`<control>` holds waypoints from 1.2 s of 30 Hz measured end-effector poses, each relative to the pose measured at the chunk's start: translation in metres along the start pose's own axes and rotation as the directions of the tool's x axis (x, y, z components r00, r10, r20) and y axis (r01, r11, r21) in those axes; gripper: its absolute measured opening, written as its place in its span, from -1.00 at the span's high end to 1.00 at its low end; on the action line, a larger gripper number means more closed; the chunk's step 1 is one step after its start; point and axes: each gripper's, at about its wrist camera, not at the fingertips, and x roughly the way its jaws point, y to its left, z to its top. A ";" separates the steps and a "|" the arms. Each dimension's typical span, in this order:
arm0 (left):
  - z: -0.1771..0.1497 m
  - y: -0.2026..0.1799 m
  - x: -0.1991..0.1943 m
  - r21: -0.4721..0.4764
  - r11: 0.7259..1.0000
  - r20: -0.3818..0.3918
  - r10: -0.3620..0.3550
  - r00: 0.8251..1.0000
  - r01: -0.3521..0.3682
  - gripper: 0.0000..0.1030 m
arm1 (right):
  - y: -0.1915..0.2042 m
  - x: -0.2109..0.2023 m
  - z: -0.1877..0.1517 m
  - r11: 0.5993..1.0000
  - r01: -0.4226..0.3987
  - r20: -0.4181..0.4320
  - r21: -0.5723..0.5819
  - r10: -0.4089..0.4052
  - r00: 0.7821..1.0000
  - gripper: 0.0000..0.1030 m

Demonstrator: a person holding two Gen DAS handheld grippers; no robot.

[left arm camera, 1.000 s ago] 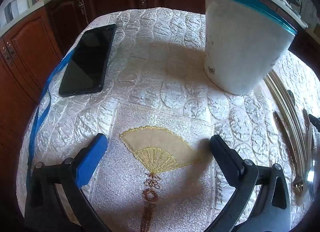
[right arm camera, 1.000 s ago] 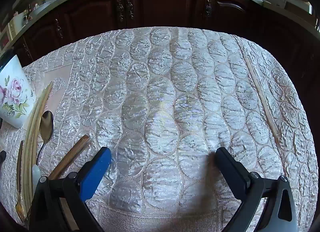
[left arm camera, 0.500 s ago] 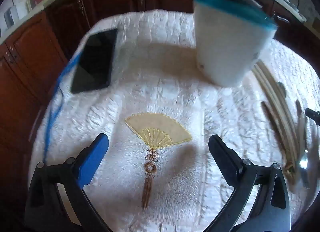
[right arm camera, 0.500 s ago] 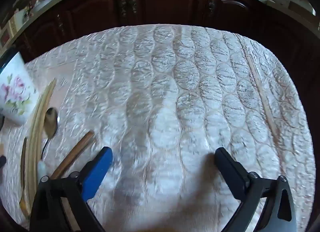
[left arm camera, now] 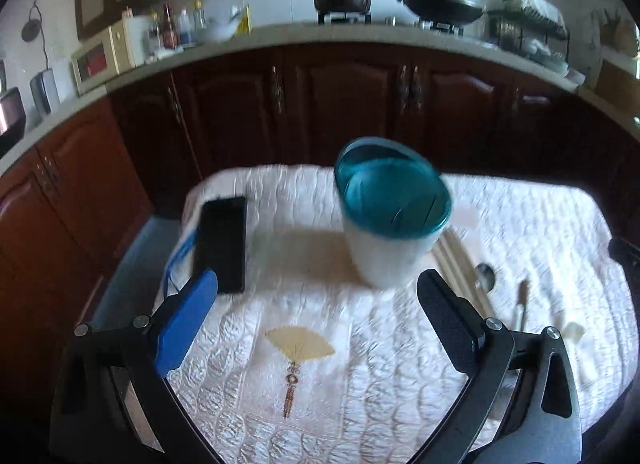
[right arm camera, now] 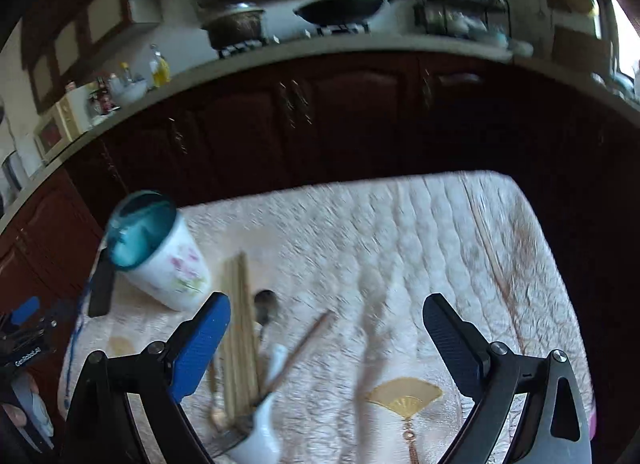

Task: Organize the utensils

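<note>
A white holder cup with a teal rim and flower print (left arm camera: pixel 394 224) stands upright on the quilted white tablecloth (left arm camera: pixel 360 364); it also shows in the right wrist view (right arm camera: pixel 160 256). Beside it lie light wooden chopsticks (right arm camera: pixel 239 328), a metal spoon (right arm camera: pixel 265 306), a brown stick-like utensil (right arm camera: pixel 306 340) and a white ceramic spoon (right arm camera: pixel 264 420). My left gripper (left arm camera: pixel 316 312) is open and empty, above the table in front of the cup. My right gripper (right arm camera: pixel 326 338) is open and empty, above the cloth just right of the utensils.
A black phone (left arm camera: pixel 222 244) with a blue lanyard lies left of the cup near the table's left edge. Dark wooden cabinets (left arm camera: pixel 340 104) and a counter with pots stand behind the table. My left gripper shows at the right wrist view's left edge (right arm camera: pixel 24 328).
Both grippers have risen and pulled back from the table, so the views now take in the whole table and the kitchen behind. Both stay open. Nothing on the table has moved.
</note>
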 end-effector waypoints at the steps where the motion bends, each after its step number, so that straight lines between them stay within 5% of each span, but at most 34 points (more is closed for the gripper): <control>1: 0.003 0.000 -0.005 -0.005 1.000 0.012 -0.004 1.000 0.004 -0.96 | 0.004 -0.005 0.002 1.000 0.003 0.011 -0.011 -0.003 1.000 -0.87; 36: 0.012 -0.023 -0.038 -0.012 1.000 0.095 0.005 0.996 -0.004 -0.96 | 0.020 -0.037 0.010 0.996 0.027 0.100 -0.080 -0.019 0.995 -0.87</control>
